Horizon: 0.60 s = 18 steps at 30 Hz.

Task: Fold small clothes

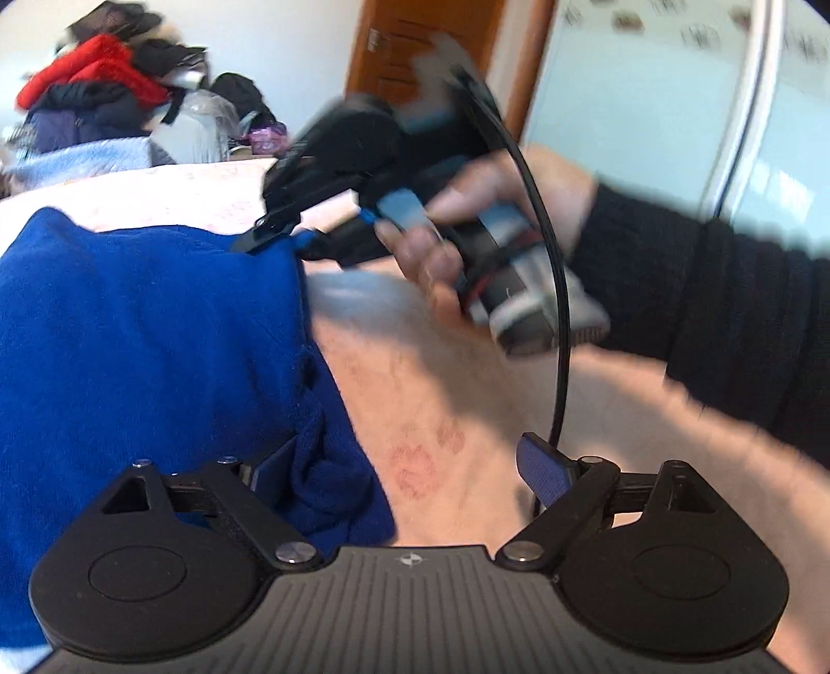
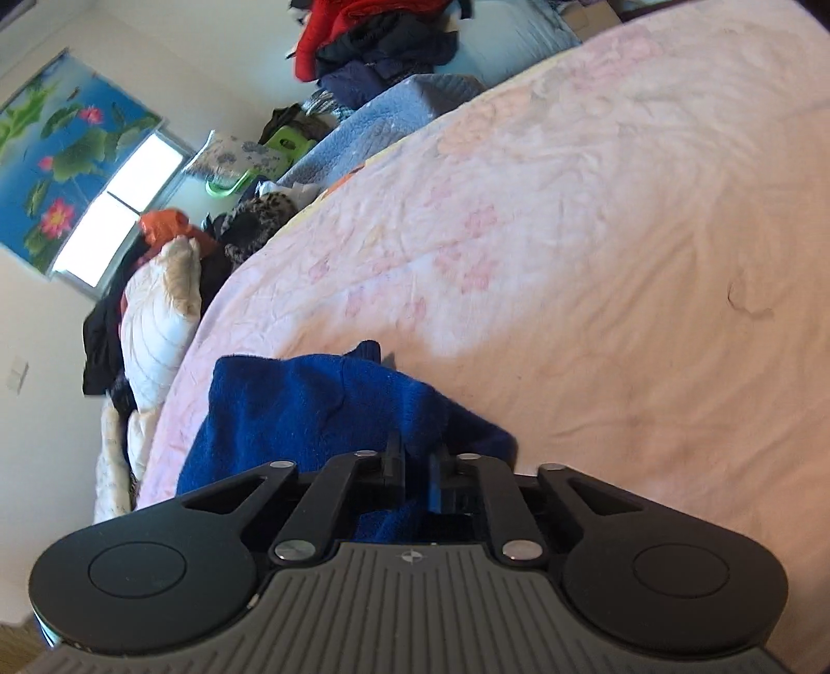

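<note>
A blue knitted garment (image 1: 145,332) lies on the pink floral bedspread (image 1: 456,394), filling the left half of the left wrist view. My left gripper (image 1: 410,469) stands open and wide; a fold of the blue cloth lies against its left finger (image 1: 275,466), and the right finger is over bare bedspread. A hand in a dark sleeve holds my right gripper (image 1: 270,228) at the garment's far right edge. In the right wrist view, the right gripper (image 2: 415,466) has its fingers close together with the blue garment (image 2: 311,409) pinched between them.
A heap of red, black and navy clothes (image 1: 98,88) sits beyond the bed's far edge, with a light blue blanket (image 1: 78,158) beside it. A brown door (image 1: 430,46) and pale wardrobe panels stand behind. A black cable (image 1: 555,311) hangs between the grippers. More clothes and pillows (image 2: 161,306) lie along the bed's left side.
</note>
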{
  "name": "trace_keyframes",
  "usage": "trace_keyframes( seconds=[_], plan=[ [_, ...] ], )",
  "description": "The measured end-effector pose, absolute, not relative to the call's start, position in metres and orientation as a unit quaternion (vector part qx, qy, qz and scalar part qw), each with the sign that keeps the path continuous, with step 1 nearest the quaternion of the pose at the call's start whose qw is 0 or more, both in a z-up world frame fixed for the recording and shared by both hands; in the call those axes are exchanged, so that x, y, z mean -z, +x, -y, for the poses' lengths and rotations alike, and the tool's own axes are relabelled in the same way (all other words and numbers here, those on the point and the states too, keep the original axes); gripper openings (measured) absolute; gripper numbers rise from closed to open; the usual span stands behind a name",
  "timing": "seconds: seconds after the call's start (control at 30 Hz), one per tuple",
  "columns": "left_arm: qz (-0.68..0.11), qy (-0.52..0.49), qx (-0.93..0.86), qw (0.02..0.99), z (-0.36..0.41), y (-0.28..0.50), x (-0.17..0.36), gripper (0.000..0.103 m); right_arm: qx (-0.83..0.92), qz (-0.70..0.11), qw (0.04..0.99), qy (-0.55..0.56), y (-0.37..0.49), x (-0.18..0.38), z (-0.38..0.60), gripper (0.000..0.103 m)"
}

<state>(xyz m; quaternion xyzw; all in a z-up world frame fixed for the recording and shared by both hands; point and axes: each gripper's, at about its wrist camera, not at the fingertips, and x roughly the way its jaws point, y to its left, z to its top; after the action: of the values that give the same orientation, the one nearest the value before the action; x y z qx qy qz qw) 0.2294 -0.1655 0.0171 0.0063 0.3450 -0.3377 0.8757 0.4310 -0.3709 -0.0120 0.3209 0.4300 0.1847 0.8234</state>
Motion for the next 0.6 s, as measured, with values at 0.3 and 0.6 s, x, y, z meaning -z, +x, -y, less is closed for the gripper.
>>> trace_keyframes(
  seconds=[0.3, 0.6],
  plan=[
    [-0.287, -0.098, 0.194, 0.933, 0.039, 0.205, -0.039, 0.091, -0.253, -0.366, 0.829, 0.340, 0.319, -0.027, 0.379, 0.050],
    [-0.312, -0.163, 0.099, 0.931, 0.008, 0.211, 0.010, 0.091, -0.270, -0.428, 0.793, 0.339, 0.276, -0.011, 0.342, 0.050]
  ],
)
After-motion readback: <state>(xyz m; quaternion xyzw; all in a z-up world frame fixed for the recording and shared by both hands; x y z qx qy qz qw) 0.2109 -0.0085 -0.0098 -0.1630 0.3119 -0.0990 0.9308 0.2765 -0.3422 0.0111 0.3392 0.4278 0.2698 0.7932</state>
